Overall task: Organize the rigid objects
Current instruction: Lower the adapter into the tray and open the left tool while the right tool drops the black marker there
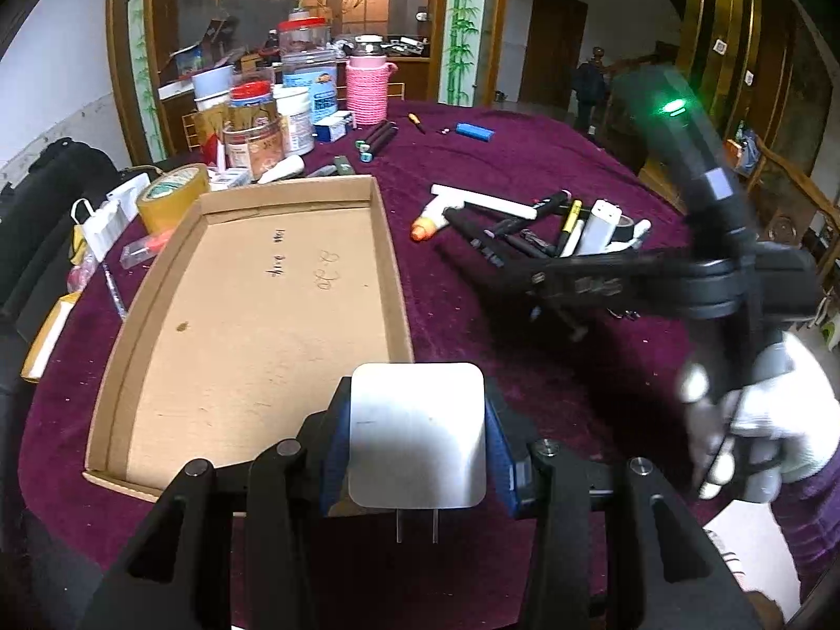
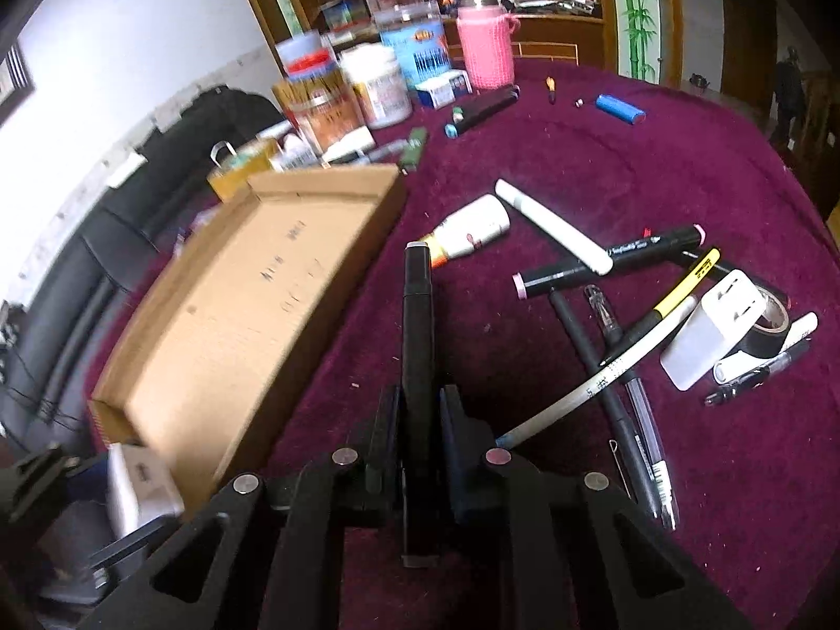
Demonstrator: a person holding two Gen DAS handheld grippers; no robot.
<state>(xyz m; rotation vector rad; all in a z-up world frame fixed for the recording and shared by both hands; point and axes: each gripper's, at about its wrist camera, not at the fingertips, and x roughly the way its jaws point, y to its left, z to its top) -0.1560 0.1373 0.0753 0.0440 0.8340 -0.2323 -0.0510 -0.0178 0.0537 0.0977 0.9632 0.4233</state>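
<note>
the left gripper (image 1: pixel 417 436) at the bottom centre of its frame is clamped on a white plug adapter (image 1: pixel 417 433), its 2 metal prongs pointing down toward the camera. the adapter hangs over the near right corner of the open cardboard tray (image 1: pixel 391 262), which fills the centre left of the frame on the maroon tablecloth (image 1: pixel 525 157). the right gripper (image 2: pixel 417 420), bottom centre of its own frame, is closed on a black marker (image 2: pixel 417 315) that stands up along the fingers, above the cloth just right of the tray. to the right lies a loose heap: a white glue bottle (image 2: pixel 472 228), a white marker (image 2: pixel 554 226), a black pink-capped marker (image 2: pixel 609 257), a second white adapter (image 2: pixel 709 328) and a roll of black tape (image 2: pixel 769 328). jars and a pink knitted bottle (image 2: pixel 485 47) crowd the upper centre.
</note>
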